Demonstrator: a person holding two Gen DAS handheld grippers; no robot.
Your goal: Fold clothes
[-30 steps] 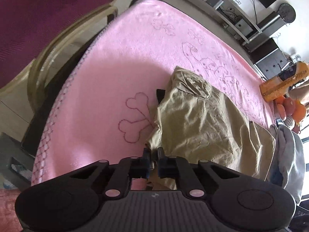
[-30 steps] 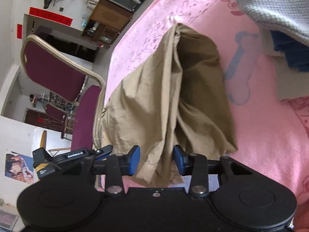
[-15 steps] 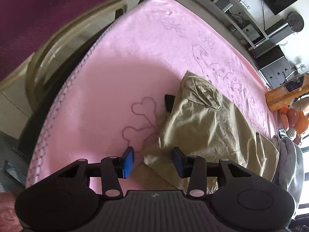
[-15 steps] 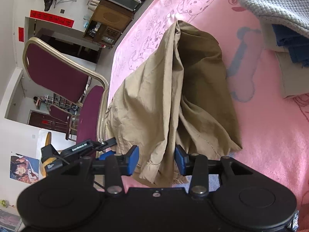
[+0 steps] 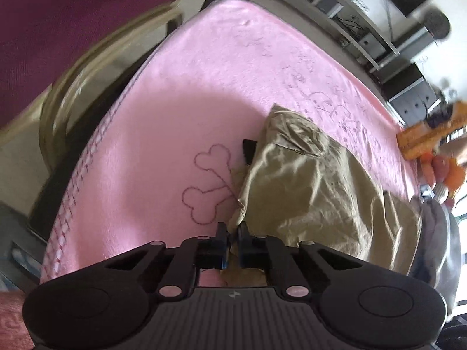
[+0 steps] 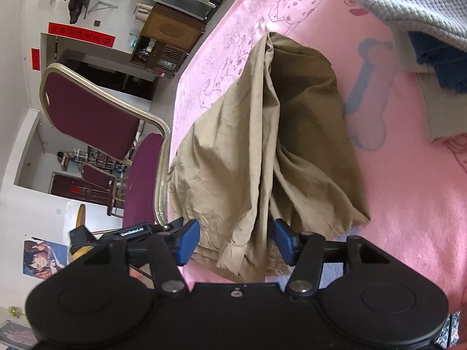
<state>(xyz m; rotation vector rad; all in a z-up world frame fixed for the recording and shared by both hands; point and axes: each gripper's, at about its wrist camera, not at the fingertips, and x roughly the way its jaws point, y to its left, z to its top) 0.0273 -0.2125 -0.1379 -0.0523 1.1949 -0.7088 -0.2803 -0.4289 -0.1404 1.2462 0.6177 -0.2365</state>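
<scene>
Pink blanket [image 5: 163, 122]: left gripper [image 5: 232, 234] apparently pinches khaki garment [image 5: 315, 192] corner; only right view shows right gripper [image 6: 236, 240] spread.

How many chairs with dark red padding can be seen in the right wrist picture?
2: the near chair stands at the pink blanket's edge; a smaller chair appears far behind, below it. Others may be hidden.
</scene>
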